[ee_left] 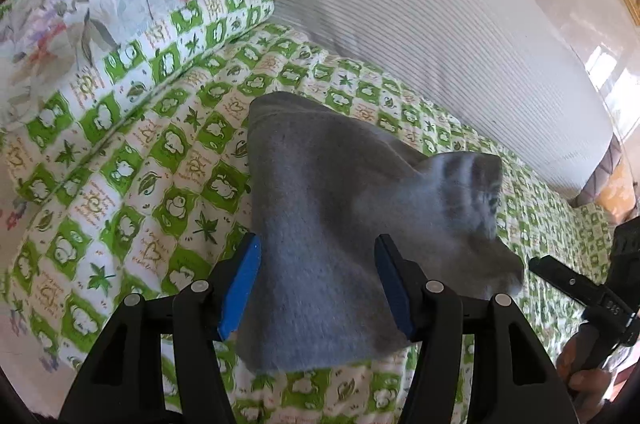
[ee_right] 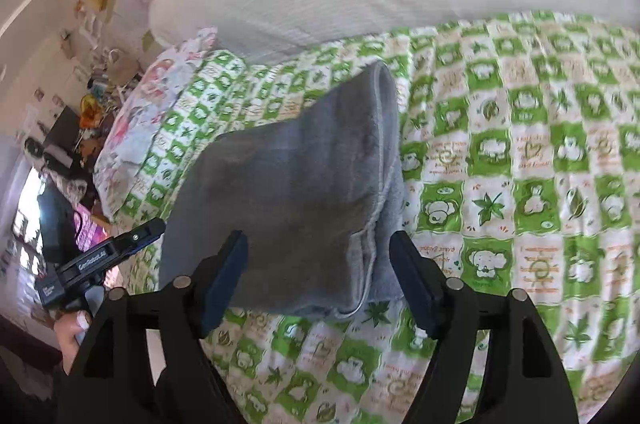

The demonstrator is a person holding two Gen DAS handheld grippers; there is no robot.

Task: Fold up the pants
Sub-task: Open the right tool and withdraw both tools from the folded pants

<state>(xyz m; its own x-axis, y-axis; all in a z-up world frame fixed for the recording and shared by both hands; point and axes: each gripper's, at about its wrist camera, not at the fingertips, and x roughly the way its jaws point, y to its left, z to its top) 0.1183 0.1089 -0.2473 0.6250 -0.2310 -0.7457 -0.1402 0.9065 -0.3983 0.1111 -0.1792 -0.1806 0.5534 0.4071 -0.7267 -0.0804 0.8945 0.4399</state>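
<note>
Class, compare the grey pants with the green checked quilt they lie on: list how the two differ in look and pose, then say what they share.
1. The grey pants are plain, one colour; the green checked quilt is printed in green and white squares with leaves and animals.
2. The pants are a small bundle, part lifted and blurred in the left wrist view; the quilt lies spread wide and flat.

Shared: both are soft fabric on the bed.
</note>
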